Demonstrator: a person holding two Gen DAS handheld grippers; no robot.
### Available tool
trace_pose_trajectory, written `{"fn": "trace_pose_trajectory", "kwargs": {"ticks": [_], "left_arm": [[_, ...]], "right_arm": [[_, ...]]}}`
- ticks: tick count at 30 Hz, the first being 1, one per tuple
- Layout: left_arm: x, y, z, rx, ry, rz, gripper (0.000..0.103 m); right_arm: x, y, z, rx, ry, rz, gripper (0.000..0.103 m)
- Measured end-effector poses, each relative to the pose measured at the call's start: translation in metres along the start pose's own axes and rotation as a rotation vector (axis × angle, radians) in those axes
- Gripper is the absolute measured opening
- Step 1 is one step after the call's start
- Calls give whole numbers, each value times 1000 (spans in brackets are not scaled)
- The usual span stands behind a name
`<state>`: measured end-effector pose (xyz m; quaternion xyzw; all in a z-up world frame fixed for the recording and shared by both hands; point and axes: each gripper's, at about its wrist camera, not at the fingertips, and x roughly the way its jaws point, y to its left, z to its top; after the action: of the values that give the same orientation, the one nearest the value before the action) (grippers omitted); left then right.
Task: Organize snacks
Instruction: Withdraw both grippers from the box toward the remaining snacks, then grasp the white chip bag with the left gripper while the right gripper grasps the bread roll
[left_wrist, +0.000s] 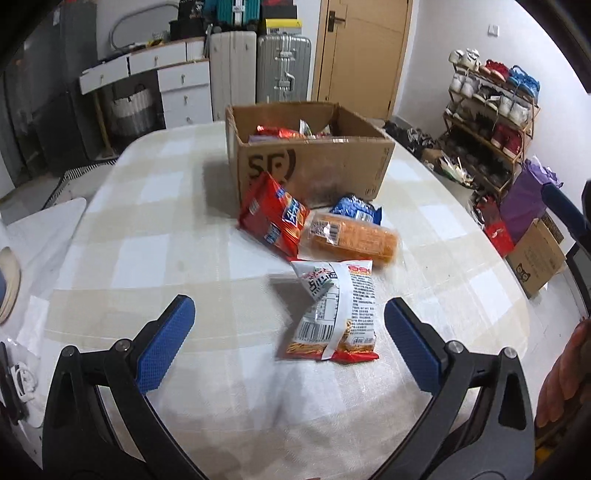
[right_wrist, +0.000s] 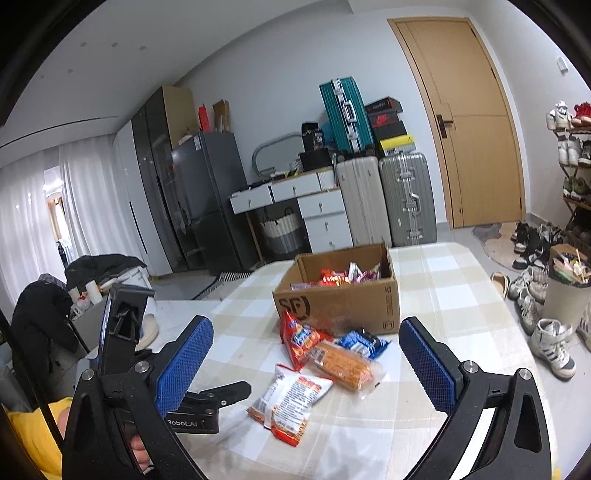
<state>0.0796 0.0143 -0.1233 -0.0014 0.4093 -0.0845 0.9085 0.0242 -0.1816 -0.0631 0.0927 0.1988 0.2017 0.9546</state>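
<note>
Beige-checked tablecloth (left_wrist: 155, 236), brown box (left_wrist: 314, 162)

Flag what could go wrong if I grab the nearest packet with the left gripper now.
1. The white packet lies flat and folded on the table; the open left gripper may slide off the film or pinch the tablecloth.
2. The red bag leans on the box and overlaps the orange packet, so a nudge could topple it.

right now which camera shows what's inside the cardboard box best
The right wrist view: it looks down into the cardboard box, showing a pile of red, purple and silver wrappers. The left wrist view sits lower, so the box front wall hides all but a few wrapper tops.
</note>
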Motion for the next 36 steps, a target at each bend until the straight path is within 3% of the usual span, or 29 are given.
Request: {"fn": "trace_pose_trajectory", "kwargs": {"ticks": [16,25,28,30,31,32,36], "left_arm": [[111,-31,5,62,135,-2,103],[136,-27,5,39,155,-44,97],[137,-29,2,42,151,-78,85],[134,-32,-2,49,151,-110,70],[134,-34,-2,52,149,-144,56],[132,-34,-2,55,148,-166,51],[130,-36,-1,56,141,-179,45]], "right_arm": [[58,-59,-41,143,144,-10,102],[68,-70,-48,169,167,-8,102],[70,-69,-49,172,178,-8,102],[70,-66,-49,165,178,-9,102],[69,-64,-49,161,178,-11,102],[69,-62,-49,154,180,-14,102],[67,-57,-48,140,184,-22,102]]}}
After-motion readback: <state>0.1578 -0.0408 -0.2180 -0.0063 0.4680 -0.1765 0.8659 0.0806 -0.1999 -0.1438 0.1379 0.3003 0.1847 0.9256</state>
